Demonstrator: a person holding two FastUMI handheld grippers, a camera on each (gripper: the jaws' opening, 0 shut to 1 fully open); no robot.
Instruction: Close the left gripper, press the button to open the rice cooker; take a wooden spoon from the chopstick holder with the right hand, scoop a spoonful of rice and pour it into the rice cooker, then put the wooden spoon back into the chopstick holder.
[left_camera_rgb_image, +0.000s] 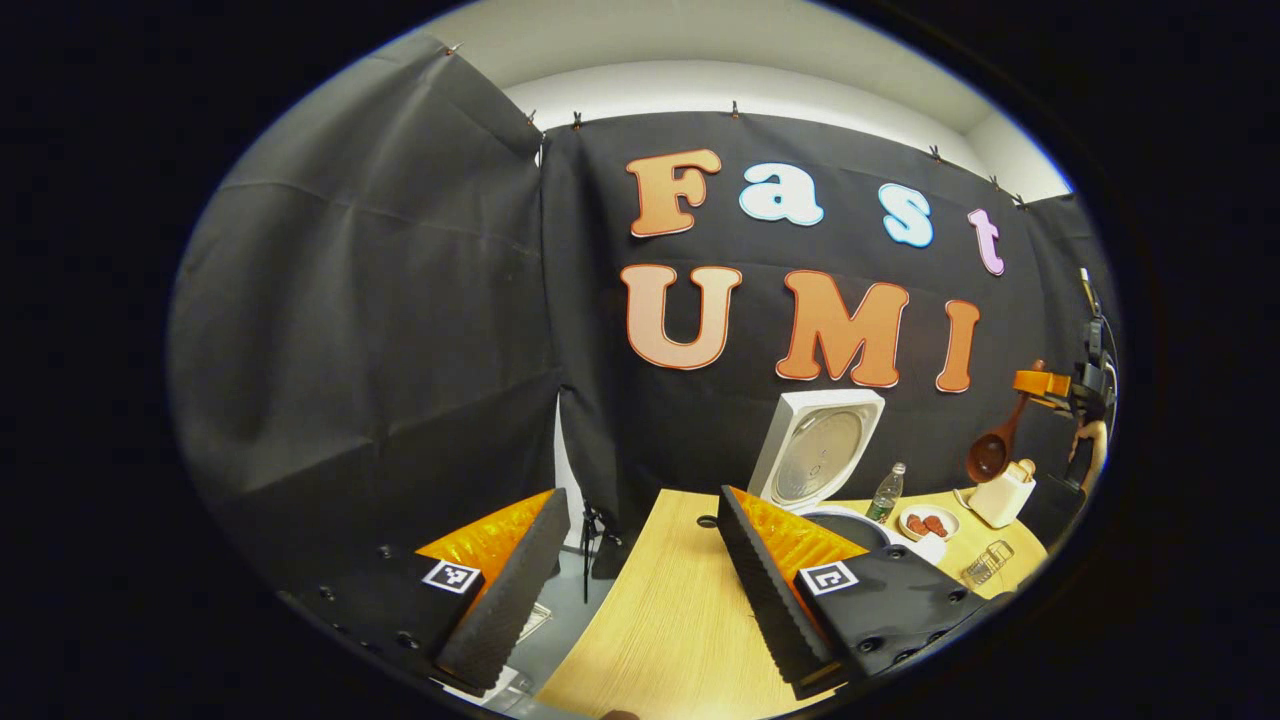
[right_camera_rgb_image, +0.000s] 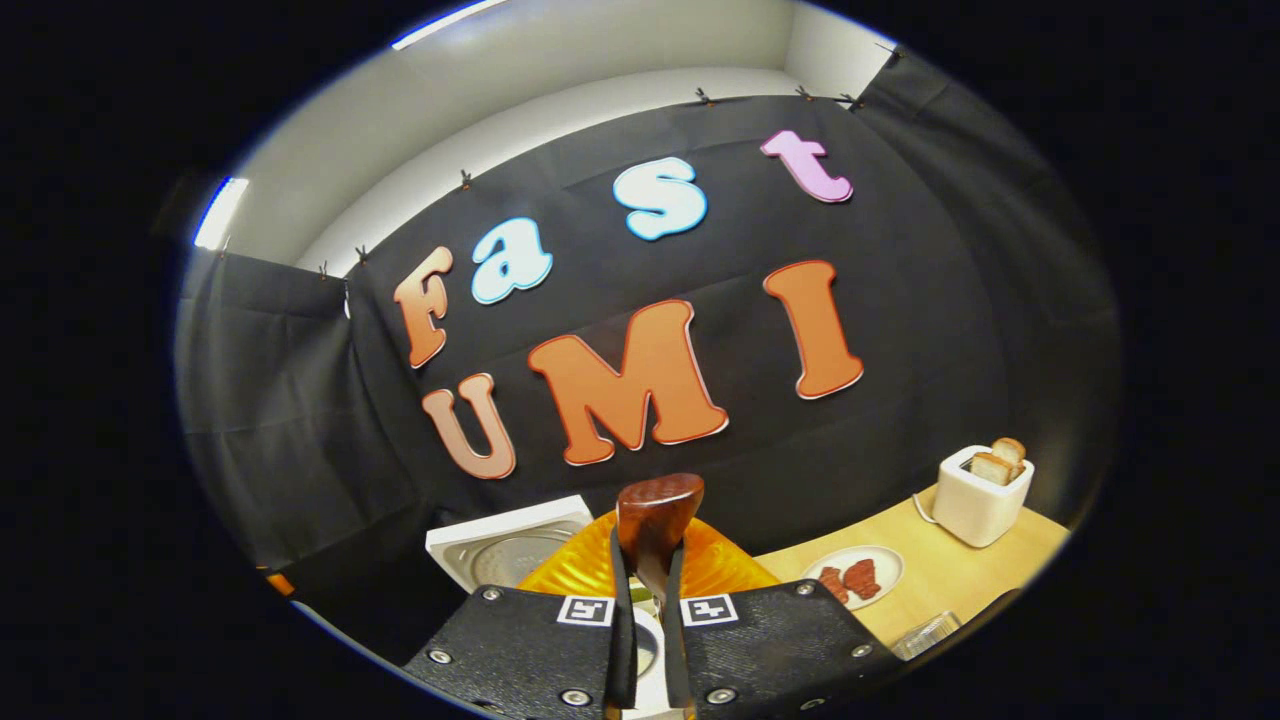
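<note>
The white rice cooker (left_camera_rgb_image: 812, 452) stands at the back of the wooden table (left_camera_rgb_image: 660, 610) with its lid up, its pot rim (left_camera_rgb_image: 850, 520) below. My left gripper (left_camera_rgb_image: 635, 500) hovers open over the table's left edge, nothing between its fingers. In the left gripper view, far right, my right gripper (left_camera_rgb_image: 1032, 383) holds the wooden spoon (left_camera_rgb_image: 990, 455) above the toaster, bowl hanging down. In the right gripper view, my right gripper (right_camera_rgb_image: 648, 565) is shut on the spoon's handle, and the spoon bowl (right_camera_rgb_image: 655, 510) sticks out past the fingertips. The rice cooker's lid (right_camera_rgb_image: 510, 550) lies lower left.
A white toaster (left_camera_rgb_image: 1003, 495) with bread (right_camera_rgb_image: 1000, 462) stands at the table's right. A plate (left_camera_rgb_image: 928, 522) of red pieces, a small bottle (left_camera_rgb_image: 886, 492) and a clear glass container (left_camera_rgb_image: 985, 562) sit between it and the cooker. The floor (left_camera_rgb_image: 575, 590) shows left of the table.
</note>
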